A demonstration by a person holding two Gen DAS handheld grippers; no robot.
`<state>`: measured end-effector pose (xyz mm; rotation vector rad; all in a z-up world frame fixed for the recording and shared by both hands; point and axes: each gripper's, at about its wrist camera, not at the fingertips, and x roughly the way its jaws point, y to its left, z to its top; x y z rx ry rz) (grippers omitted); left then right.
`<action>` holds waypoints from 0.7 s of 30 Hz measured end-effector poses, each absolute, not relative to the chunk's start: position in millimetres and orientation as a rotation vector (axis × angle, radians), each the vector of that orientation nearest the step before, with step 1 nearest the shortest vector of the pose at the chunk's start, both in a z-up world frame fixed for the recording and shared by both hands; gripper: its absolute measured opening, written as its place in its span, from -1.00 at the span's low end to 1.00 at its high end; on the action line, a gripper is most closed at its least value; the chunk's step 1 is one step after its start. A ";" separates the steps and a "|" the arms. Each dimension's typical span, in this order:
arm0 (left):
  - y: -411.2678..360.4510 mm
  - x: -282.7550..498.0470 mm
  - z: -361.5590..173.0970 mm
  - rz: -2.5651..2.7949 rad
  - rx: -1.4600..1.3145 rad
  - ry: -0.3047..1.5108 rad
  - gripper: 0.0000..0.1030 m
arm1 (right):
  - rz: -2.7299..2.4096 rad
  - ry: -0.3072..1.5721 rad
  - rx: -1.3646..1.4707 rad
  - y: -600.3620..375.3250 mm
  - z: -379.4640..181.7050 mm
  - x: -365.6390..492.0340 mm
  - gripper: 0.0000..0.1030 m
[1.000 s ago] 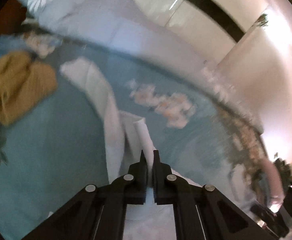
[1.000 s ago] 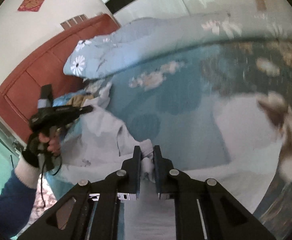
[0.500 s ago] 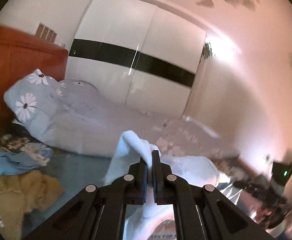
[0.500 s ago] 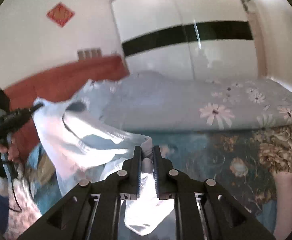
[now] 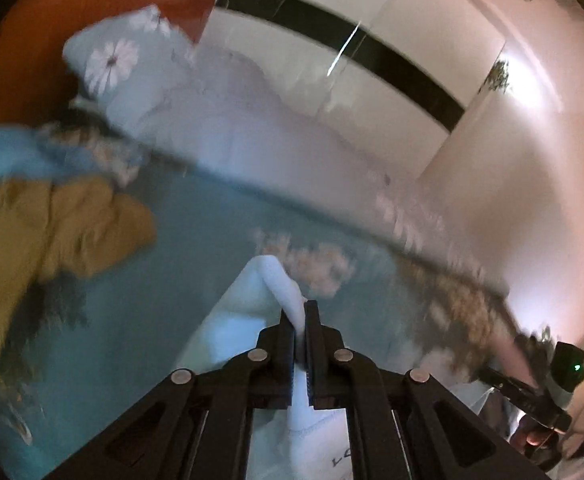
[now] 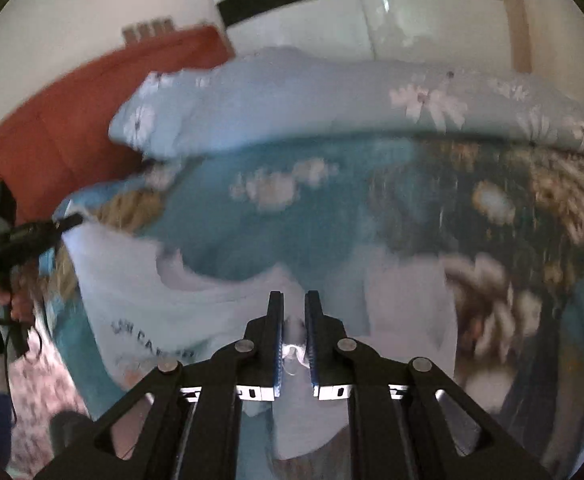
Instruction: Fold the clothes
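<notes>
while both hand-held grippers, left (image 5: 300, 320) and right (image 6: 294, 320), pinch the white shirt (image 6: 139, 304), we judge it stretched from left of frame to lower centre.

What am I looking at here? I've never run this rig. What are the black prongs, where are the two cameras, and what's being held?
There is no robot arm: a person carries a pair of hand-held tongs in each hand, each with a fisheye camera looking along its prongs. One picture looks out from the left tongs, the other from the right tongs. Both are shut on the same white T-shirt, each pinching a bunched bit of cloth, so it hangs spread between them above the bed, which has a teal flowered sheet. The right view also shows the left tongs off to its left, in the person's hand. On the bed lie a mustard garment, a light blue one and a pale daisy-print quilt.
</notes>
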<state>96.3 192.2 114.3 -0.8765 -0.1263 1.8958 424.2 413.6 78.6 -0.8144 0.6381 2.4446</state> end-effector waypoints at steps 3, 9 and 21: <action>191.2 94.7 166.8 1.888 -0.717 -0.176 -0.91 | 2.460 0.597 -0.678 431.0 123.2 417.8 -0.81; 167.1 81.7 147.3 1.839 -0.709 -0.269 -0.91 | 2.513 0.523 -0.481 426.1 151.5 434.8 -0.83; 101.3 79.5 -25.1 1.864 -1.122 -0.211 -0.91 | 2.309 0.729 -0.951 415.6 -10.4 467.5 -0.83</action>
